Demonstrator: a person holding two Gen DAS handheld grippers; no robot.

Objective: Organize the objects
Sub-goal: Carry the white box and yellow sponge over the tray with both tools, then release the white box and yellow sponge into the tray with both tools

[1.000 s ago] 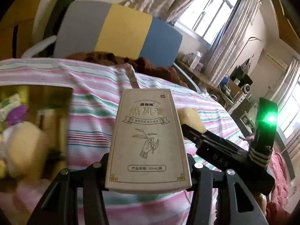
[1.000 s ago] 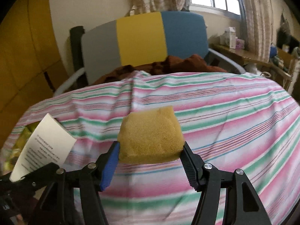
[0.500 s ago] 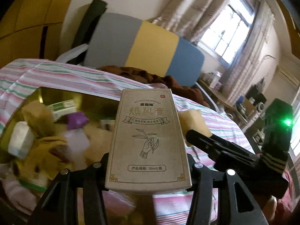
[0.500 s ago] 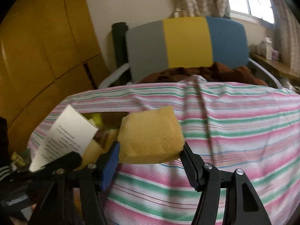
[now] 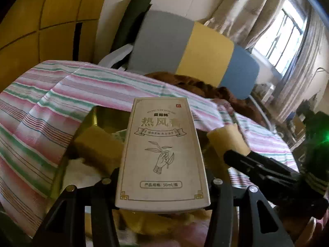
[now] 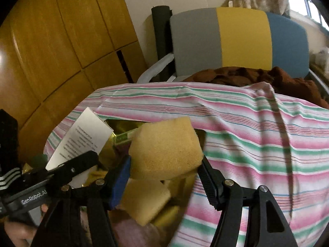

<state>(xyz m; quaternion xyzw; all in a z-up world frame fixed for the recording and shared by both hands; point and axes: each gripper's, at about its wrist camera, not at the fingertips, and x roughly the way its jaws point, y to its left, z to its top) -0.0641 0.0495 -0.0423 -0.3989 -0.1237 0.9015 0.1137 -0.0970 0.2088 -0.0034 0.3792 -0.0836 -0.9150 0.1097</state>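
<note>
My left gripper (image 5: pixel 162 177) is shut on a tall beige carton (image 5: pixel 162 148) printed with a hand and a sprig, held upright above an open gold tin (image 5: pixel 96 115). A yellow sponge (image 5: pixel 98 146) lies inside the tin among other small items. In the right wrist view my right gripper (image 6: pixel 164 164) is shut on a second yellow sponge (image 6: pixel 164 144), tilted over the same tin (image 6: pixel 121 123). The carton's white back (image 6: pixel 82 138) shows at left. The tin's contents are partly hidden.
A cloth striped in pink, green and white (image 5: pixel 41 113) covers the surface around the tin. Behind it stands a chair with a grey, yellow and blue back (image 6: pixel 236 39) and brown fabric (image 6: pixel 257 78) on its seat. Wooden panels (image 6: pixel 51 51) fill the left.
Both grippers swept left across the striped cloth with their loads. The gold tin, first at the left edge of view, now lies under both. Neither grip has changed.
</note>
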